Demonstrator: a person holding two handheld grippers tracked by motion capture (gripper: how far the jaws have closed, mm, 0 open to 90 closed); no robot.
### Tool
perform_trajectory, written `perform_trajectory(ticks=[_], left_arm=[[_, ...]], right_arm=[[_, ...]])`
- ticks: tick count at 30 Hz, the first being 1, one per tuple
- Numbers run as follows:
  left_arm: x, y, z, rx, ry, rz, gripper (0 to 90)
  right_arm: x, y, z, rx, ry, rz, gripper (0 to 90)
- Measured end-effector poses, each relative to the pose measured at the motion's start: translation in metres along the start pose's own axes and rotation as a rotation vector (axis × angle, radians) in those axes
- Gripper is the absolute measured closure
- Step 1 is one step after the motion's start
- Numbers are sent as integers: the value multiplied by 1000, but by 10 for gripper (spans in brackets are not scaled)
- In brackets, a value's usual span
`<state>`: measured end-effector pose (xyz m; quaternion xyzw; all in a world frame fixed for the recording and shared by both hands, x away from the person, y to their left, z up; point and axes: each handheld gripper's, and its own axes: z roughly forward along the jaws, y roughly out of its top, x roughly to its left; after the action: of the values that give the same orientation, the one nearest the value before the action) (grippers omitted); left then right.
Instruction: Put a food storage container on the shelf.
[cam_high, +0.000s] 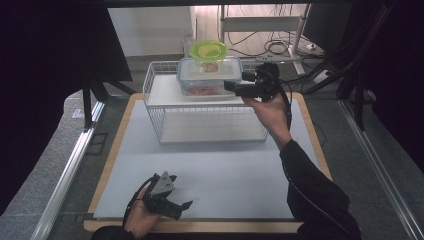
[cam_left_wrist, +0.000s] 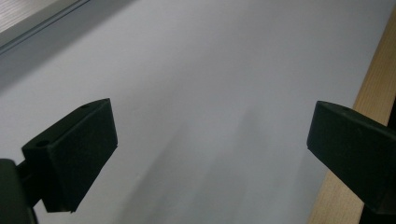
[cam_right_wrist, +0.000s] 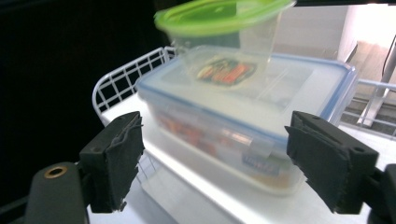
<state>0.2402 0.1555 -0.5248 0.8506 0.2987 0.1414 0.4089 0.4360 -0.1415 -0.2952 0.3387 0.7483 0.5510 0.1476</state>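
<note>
Clear plastic box (cam_high: 209, 76) sits on wire rack (cam_high: 200, 107) top shelf, green-lidded cup (cam_high: 208, 54) stacked on it; my right gripper (cam_high: 235, 88) at box side, left gripper (cam_high: 172, 205) resting near table (cam_high: 210, 175) edge. Left gripper view: jaws apart, nothing between. Right gripper view: jaws apart, box (cam_right_wrist: 243, 126) ahead, ungrasped; reddish food inside. Judging stacking done, lifting box left.

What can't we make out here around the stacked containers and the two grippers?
- Clear box: contents are orange-red smears behind frosted walls, right gripper view.
- Green-lidded cup: label too small in the high view, blurred in the right gripper view.
- Wire rack: far side hidden by the box, high view.
- Left gripper: jaw tips small and dark, high view.
</note>
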Motion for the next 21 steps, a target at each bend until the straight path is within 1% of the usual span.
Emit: perform_trajectory(ticks=[6,9,17,21], left_arm=[[0,0,1,2,0,2,16],[0,0,1,4,1,1,16],[0,0,1,8,-1,4,16],[0,0,2,14,-2,6,16]], right_arm=[[8,-21,-4,22,6,-54,149],[11,-33,-6,30,1,-79,141],[15,-67,-9,50,4,-132,126],[16,-81,-11,64,-2,-160,114]])
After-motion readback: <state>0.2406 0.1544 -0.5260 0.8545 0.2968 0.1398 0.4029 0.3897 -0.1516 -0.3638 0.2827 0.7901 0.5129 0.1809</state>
